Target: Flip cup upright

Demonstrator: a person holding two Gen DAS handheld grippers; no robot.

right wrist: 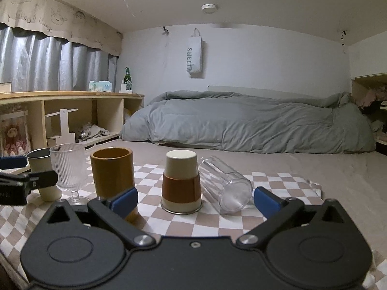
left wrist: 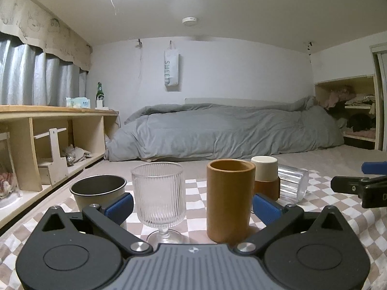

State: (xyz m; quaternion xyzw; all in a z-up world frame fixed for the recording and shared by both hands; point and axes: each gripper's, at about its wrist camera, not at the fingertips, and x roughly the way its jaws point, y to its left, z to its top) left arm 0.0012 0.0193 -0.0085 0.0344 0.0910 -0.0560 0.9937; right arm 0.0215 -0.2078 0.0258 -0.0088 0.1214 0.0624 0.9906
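Observation:
A cream cup with a brown sleeve [right wrist: 181,183] stands upside down on the checkered cloth [right wrist: 193,222]; it also shows in the left wrist view [left wrist: 264,177], partly behind the brown tumbler. A clear glass [right wrist: 225,188] lies on its side just right of it, also seen in the left wrist view [left wrist: 292,182]. My right gripper [right wrist: 194,201] is open and empty, its blue pads either side of these two, a little short of them. My left gripper [left wrist: 192,206] is open and empty, its jaws flanking an upright ribbed stem glass [left wrist: 158,193] and an upright brown tumbler [left wrist: 229,198].
An upright metal-rimmed cup [left wrist: 98,192] stands at the cloth's left. The ribbed glass [right wrist: 69,171], brown tumbler [right wrist: 112,174] and metal-rimmed cup [right wrist: 42,176] also show in the right view. A low wooden shelf [left wrist: 48,130] runs along the left. A bed with a grey duvet [right wrist: 241,120] lies behind.

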